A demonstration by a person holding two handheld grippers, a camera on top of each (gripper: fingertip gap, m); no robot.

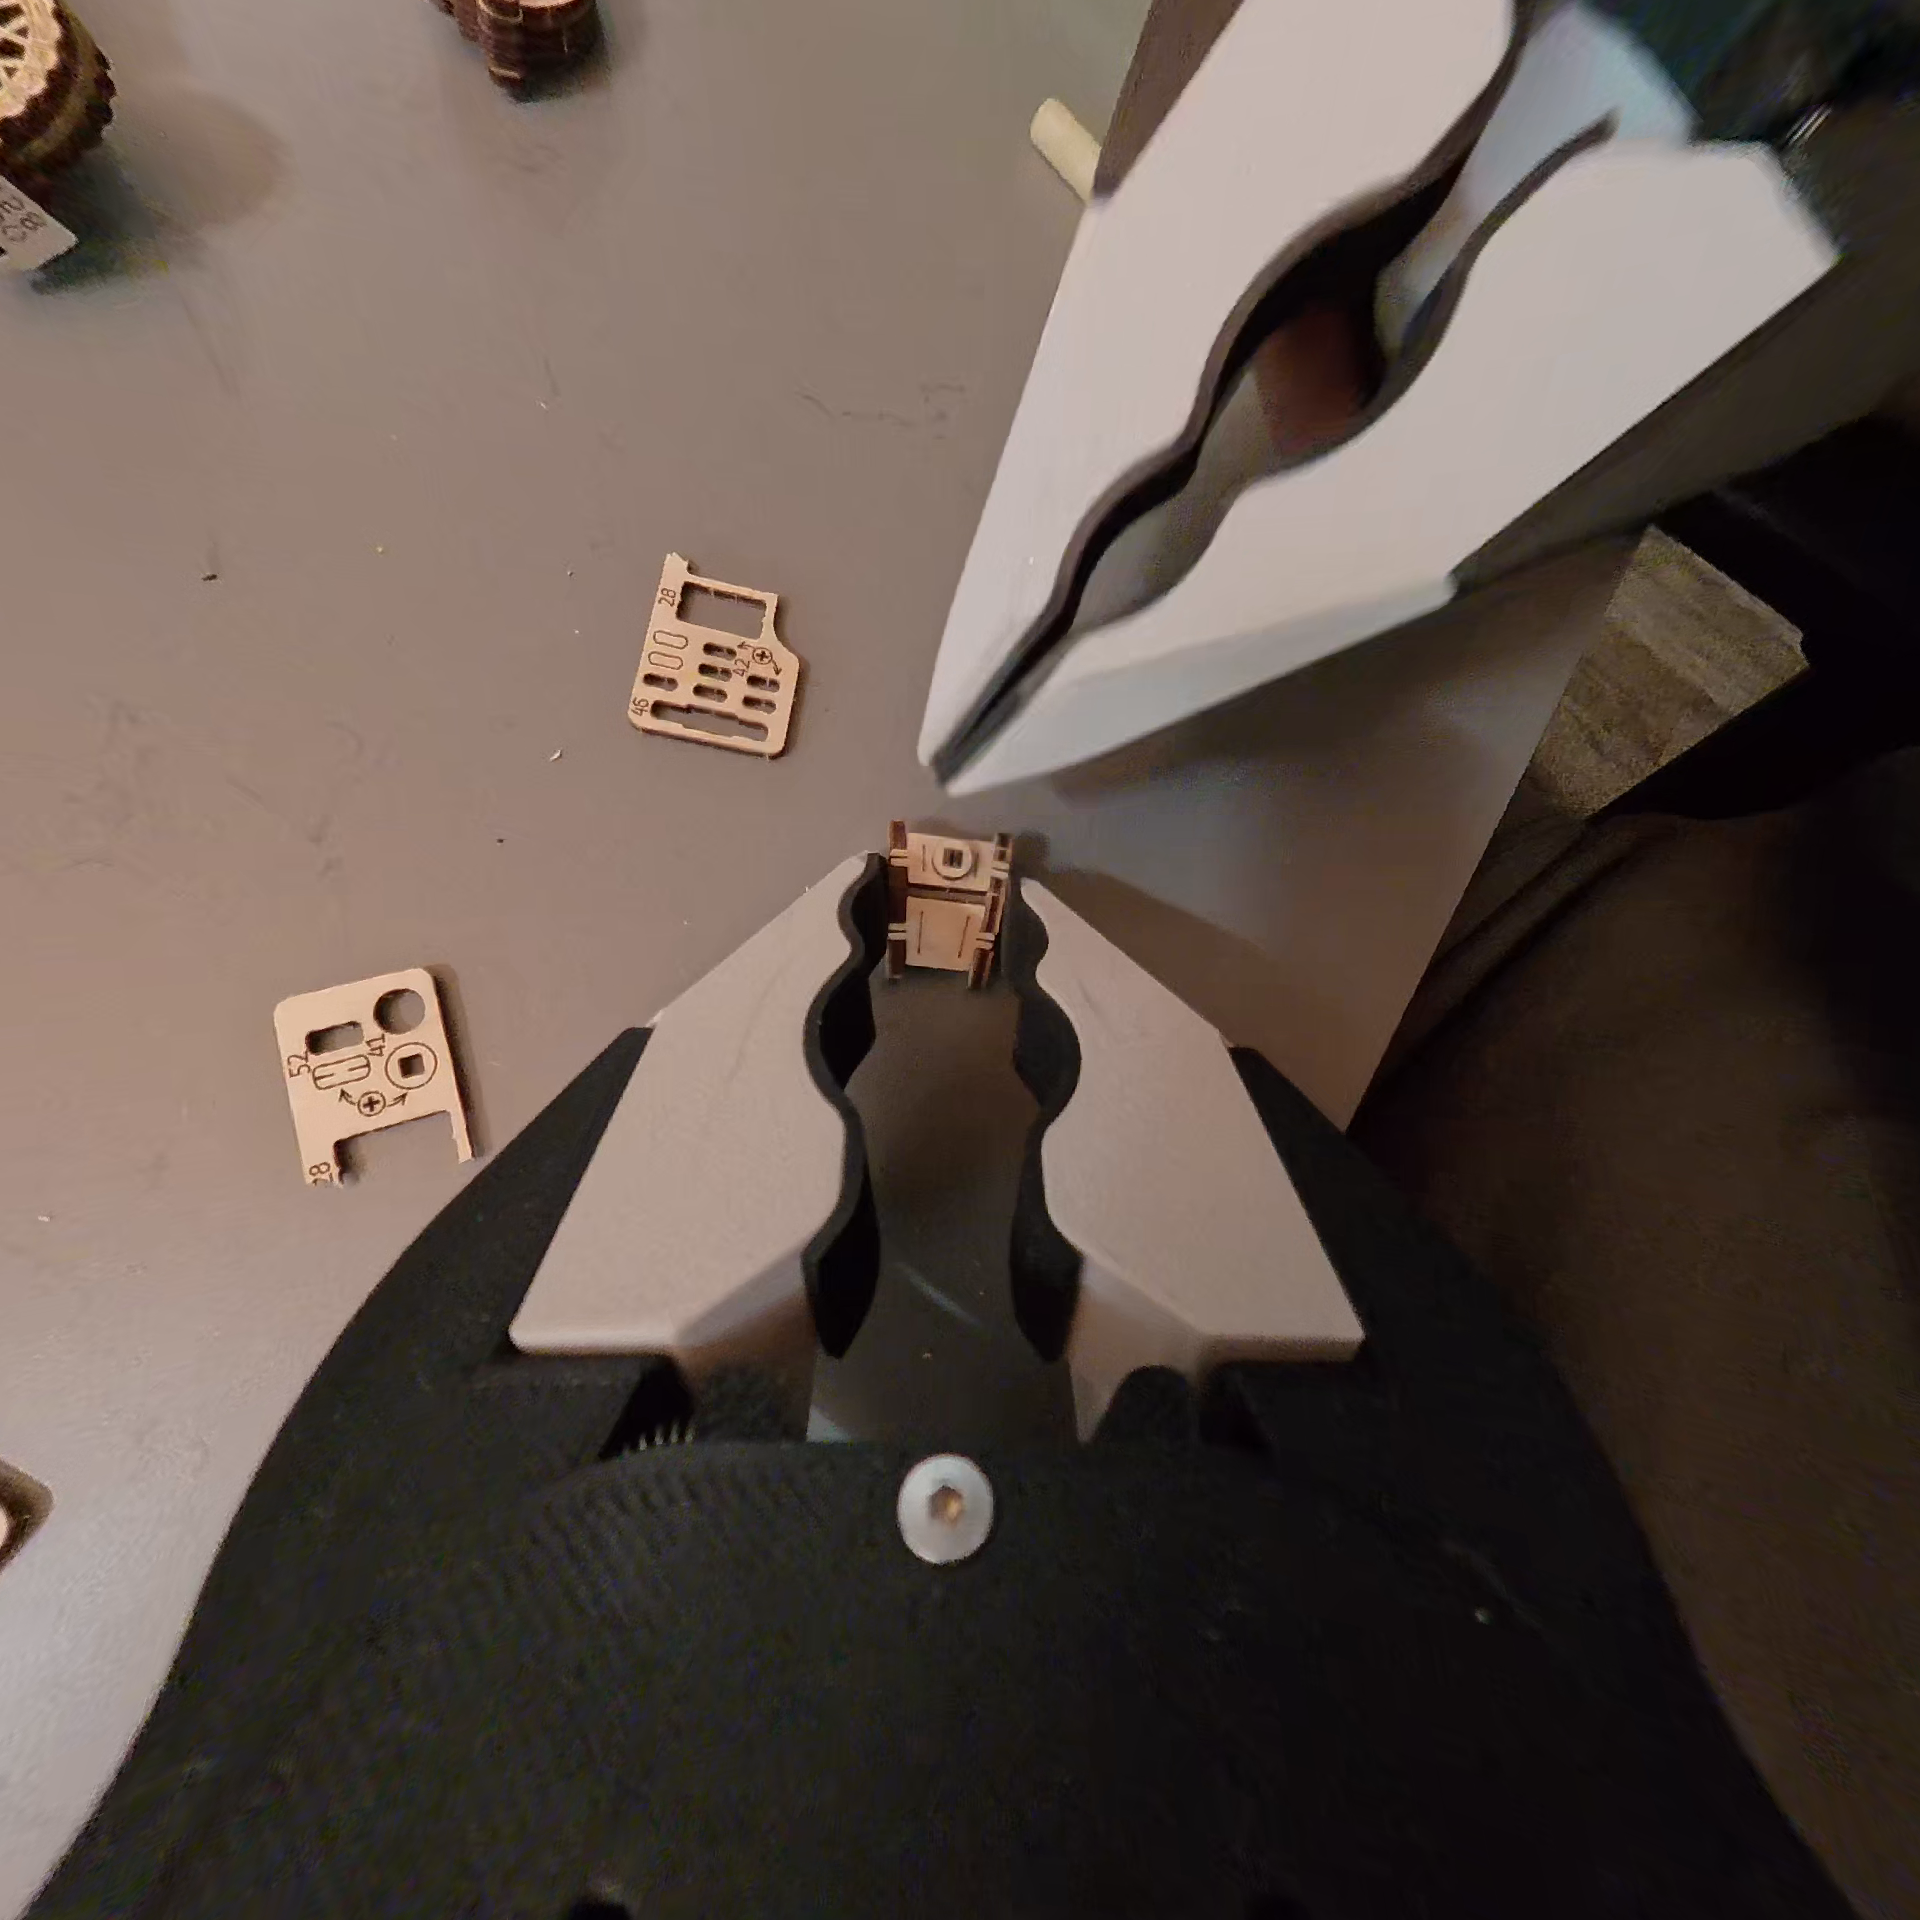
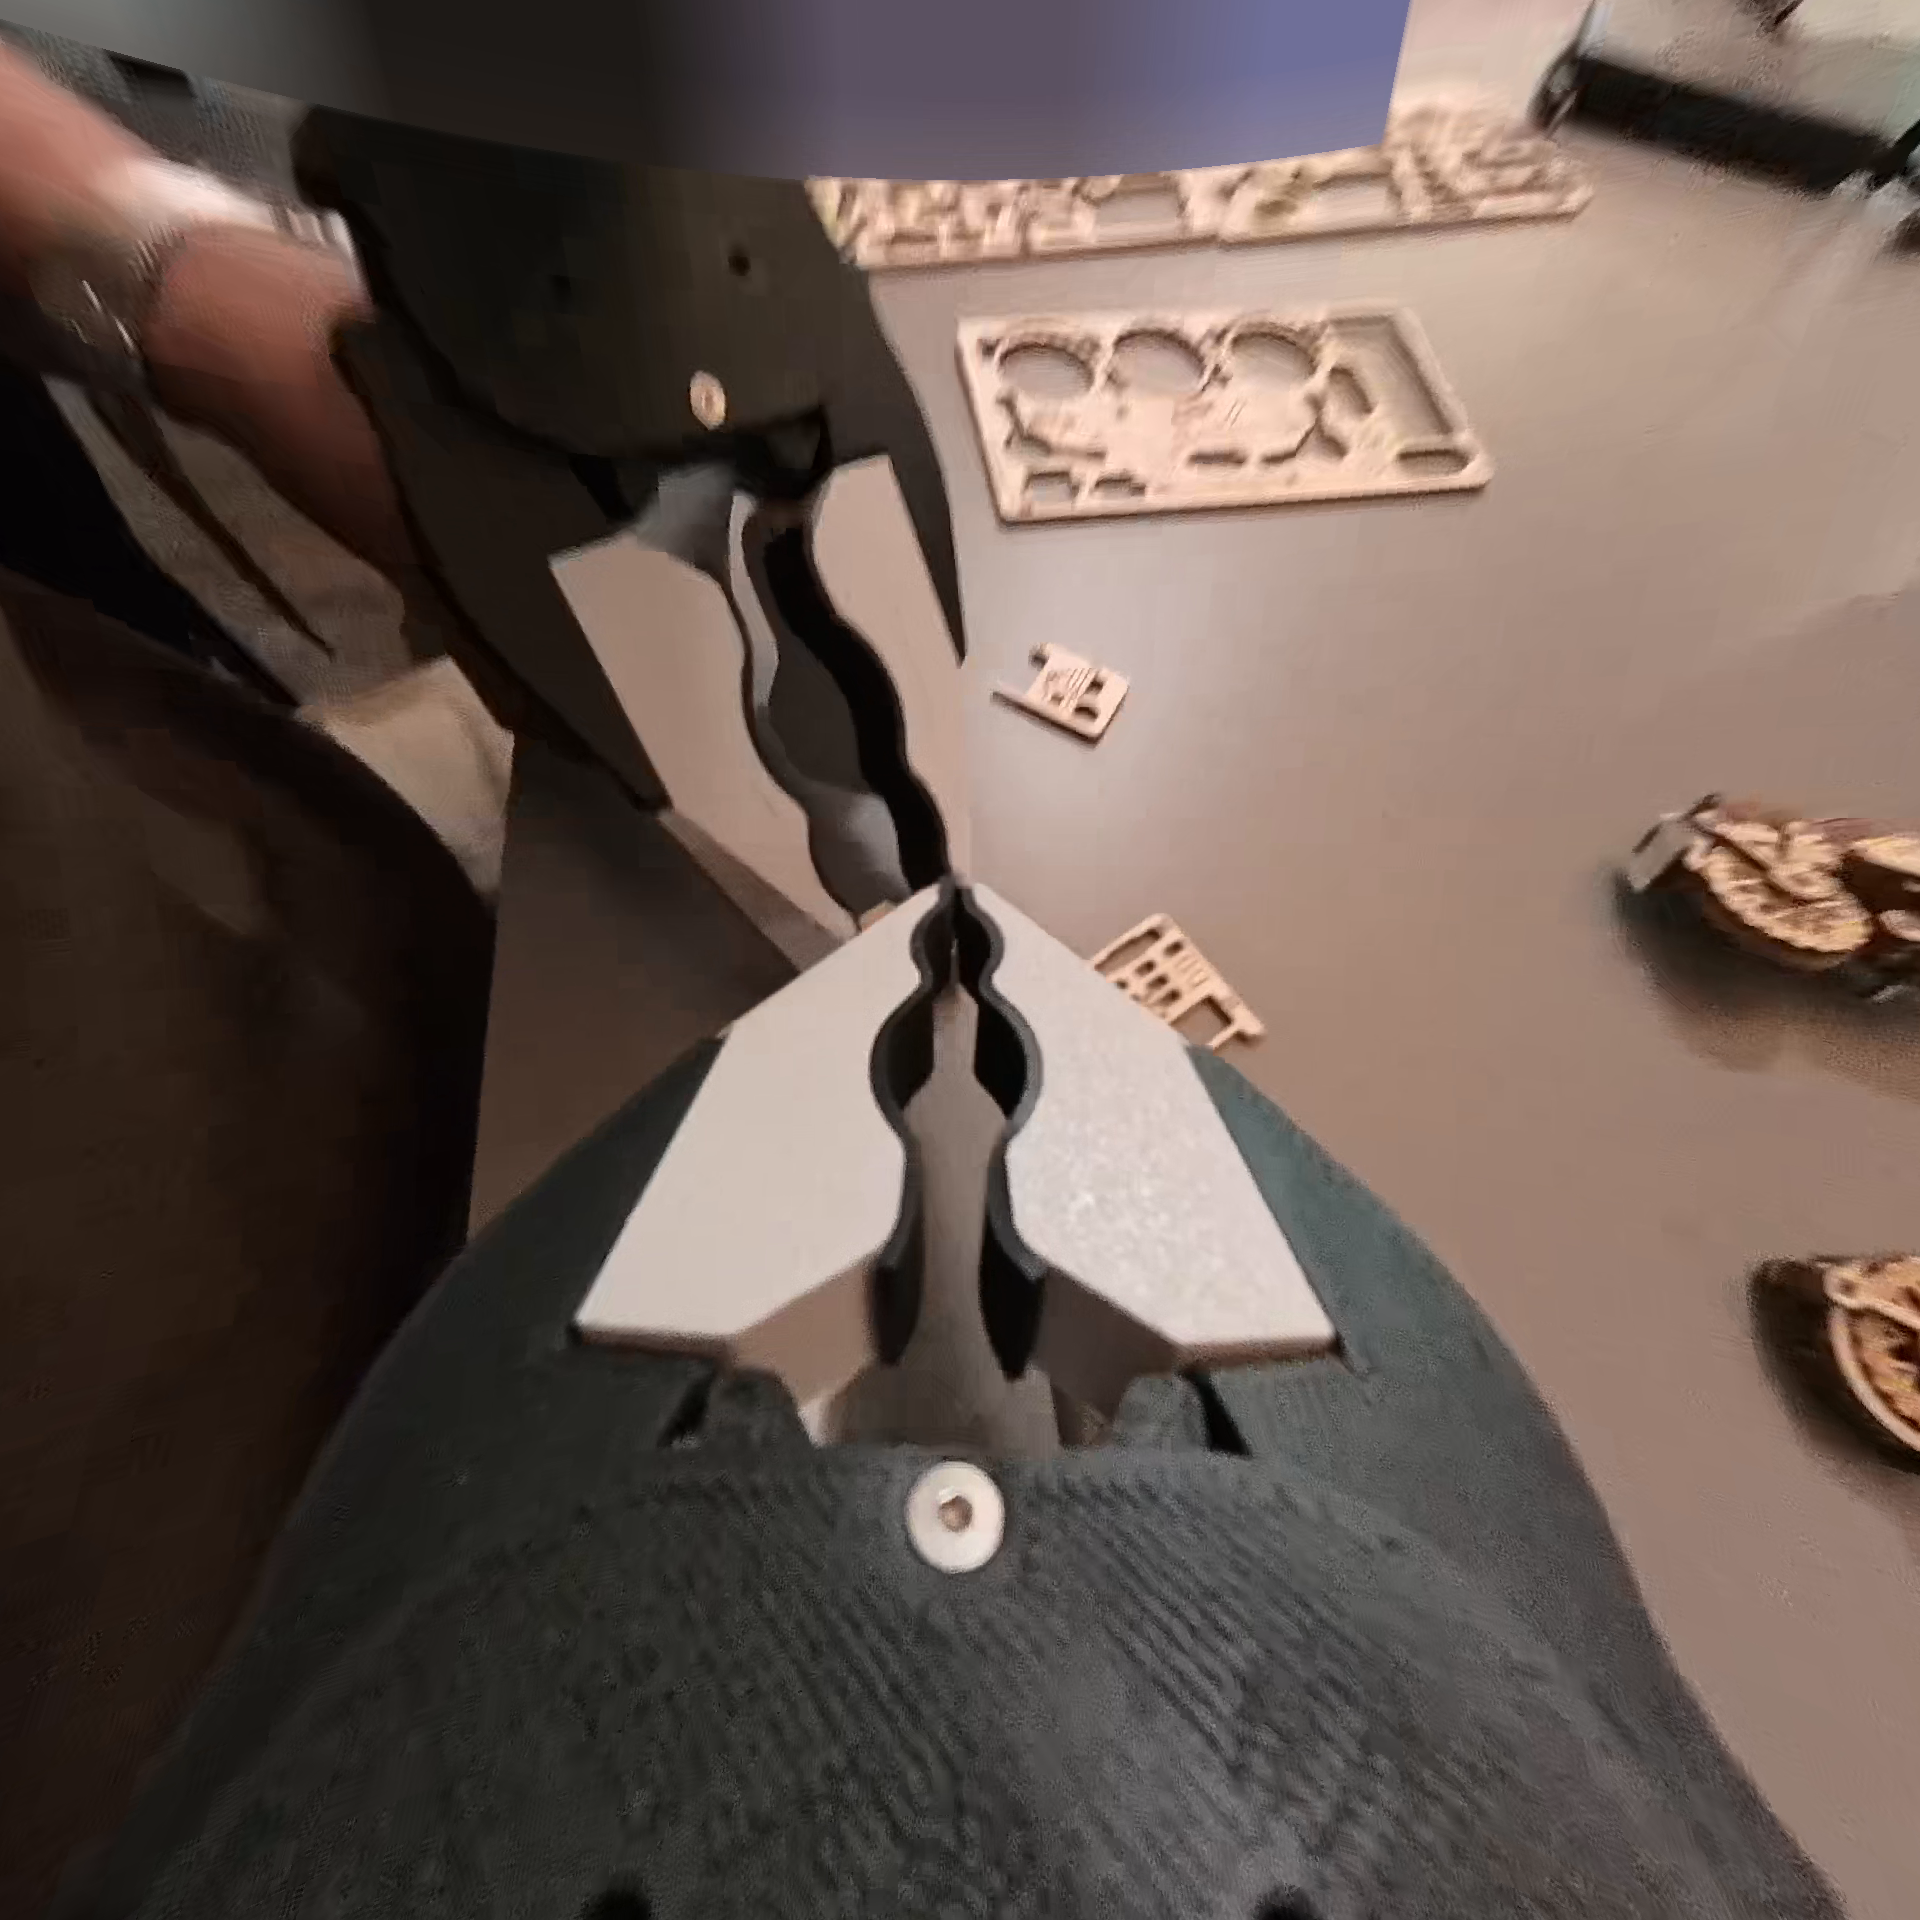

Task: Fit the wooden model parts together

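My left gripper point(image 1: 945, 881) is shut on a small wooden box assembly point(image 1: 948, 920), held at its fingertips above the grey table point(image 1: 364, 468). My right gripper point(image 1: 943, 756) comes in from the upper right with its jaws closed and its tip just above the assembly, a small gap between them. In the right wrist view my right gripper point(image 2: 954, 896) is shut with nothing visible in it, and it hides most of the assembly; the left gripper point(image 2: 920, 862) meets it tip to tip. Two flat slotted wooden plates point(image 1: 717, 660) point(image 1: 372, 1060) lie on the table to the left.
Punched-out wooden sheets point(image 2: 1216, 416) point(image 2: 1195, 197) lie at the far side. Dark gear assemblies point(image 2: 1787, 894) point(image 2: 1860, 1361) sit on the right, and gear stacks point(image 1: 42, 94) point(image 1: 535, 31) at the top left. The table edge point(image 1: 1455, 935) runs beside the grippers. A hand point(image 2: 208, 291) holds the left gripper. The left gripper's tips are roughly 4 cm from the right gripper's.
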